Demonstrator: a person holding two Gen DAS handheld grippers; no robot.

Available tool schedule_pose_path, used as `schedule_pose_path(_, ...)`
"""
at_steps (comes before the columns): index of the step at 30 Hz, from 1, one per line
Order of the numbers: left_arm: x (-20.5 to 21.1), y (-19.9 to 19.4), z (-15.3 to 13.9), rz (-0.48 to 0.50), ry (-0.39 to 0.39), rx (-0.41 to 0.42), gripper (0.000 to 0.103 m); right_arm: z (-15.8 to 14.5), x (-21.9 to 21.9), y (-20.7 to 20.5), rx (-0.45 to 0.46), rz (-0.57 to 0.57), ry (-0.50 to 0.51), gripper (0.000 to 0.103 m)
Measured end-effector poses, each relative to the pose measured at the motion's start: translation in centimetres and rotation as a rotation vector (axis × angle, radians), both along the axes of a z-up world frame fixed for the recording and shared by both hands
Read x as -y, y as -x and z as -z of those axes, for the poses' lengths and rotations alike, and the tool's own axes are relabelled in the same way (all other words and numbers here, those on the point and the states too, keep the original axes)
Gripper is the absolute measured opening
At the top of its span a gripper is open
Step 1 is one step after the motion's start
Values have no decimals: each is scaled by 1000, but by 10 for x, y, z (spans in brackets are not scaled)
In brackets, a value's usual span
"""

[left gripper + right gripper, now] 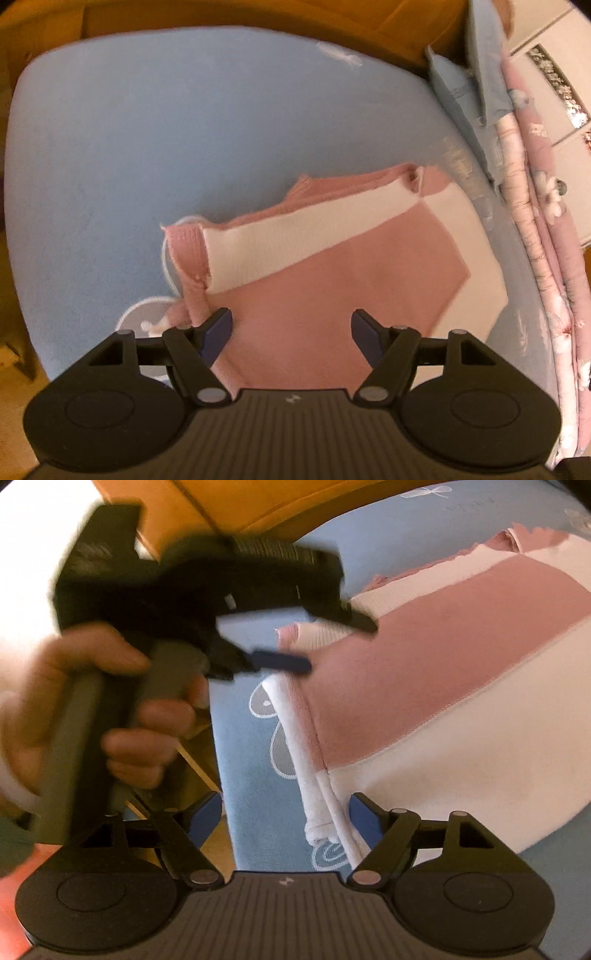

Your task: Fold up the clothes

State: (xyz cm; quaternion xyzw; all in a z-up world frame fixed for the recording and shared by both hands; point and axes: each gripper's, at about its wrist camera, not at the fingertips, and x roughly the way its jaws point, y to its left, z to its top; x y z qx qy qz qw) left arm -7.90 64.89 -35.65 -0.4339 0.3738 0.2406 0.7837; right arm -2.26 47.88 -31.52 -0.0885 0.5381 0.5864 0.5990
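A pink and white knit garment lies flat on the blue bed sheet, with one white sleeve folded across it. My left gripper hovers open over the garment's near pink part, its left finger at the garment's edge and nothing between the pads. In the right wrist view the same garment spreads to the right. My right gripper stands open over the sheet, and the garment's white hem lies between its fingers, unpinched. The left gripper also shows there, open above the sleeve cuff.
A person's hand holds the left gripper's grey handle. Folded blue and pink floral bedding is stacked along the bed's right side. An orange headboard stands behind the bed, and the bed's edge with floor beyond runs on the left.
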Motion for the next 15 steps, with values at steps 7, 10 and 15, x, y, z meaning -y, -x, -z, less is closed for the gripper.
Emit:
schedule_pose_path(7, 24, -3, -53, 139, -64, -5, 71, -39, 42, -34, 48, 125, 36, 80)
schedule_pose_path(10, 48, -12, -82, 262, -121, -51, 71, -57, 67, -53, 80, 228, 95, 80)
schedule_pose_path(15, 103, -27, -122, 520, -160, -77, 75, -83, 120, -71, 131, 417, 230, 83)
